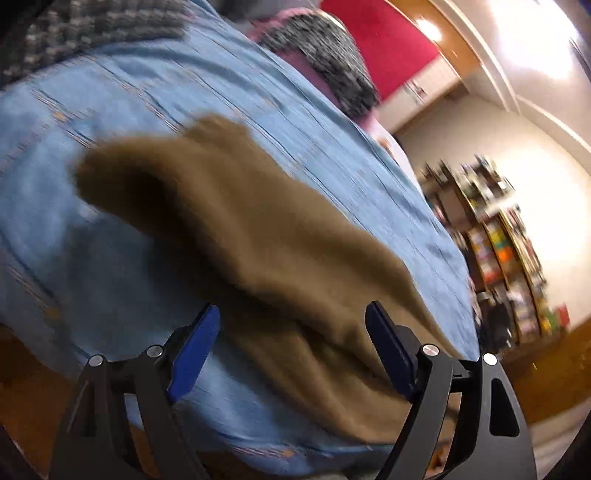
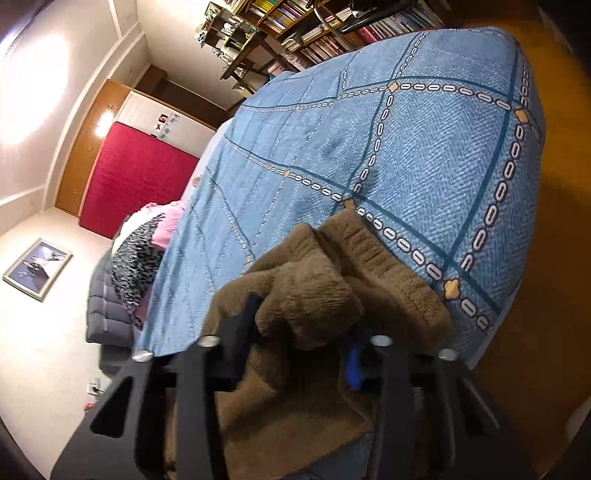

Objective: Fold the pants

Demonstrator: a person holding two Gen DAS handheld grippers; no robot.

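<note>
Brown fleece pants [image 1: 258, 236] lay on the blue bedspread [image 1: 110, 122], near its edge. Left gripper [image 1: 291, 347] had jaws spread wide w/ pants between, not pinched. Right gripper [image 2: 301, 332] was clamped on a bunched fold of pants [image 2: 306, 295] above bedspread [image 2: 424, 147].

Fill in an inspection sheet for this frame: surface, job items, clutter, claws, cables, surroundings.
Surface: bed under a blue patterned bedspread.
Job's things: brown fleece pants bunched near the bed's edge; blurred in the left wrist view.
Clutter: speckled grey blanket and pink fabric heaped at the far end.
Claws: left claw open, fingers either side of the pants; right claw has fleece bunched between its fingers, closure unclear.
Cables: nothing seen.
Surroundings: bookshelf, red panel, framed picture, wooden floor.
</note>
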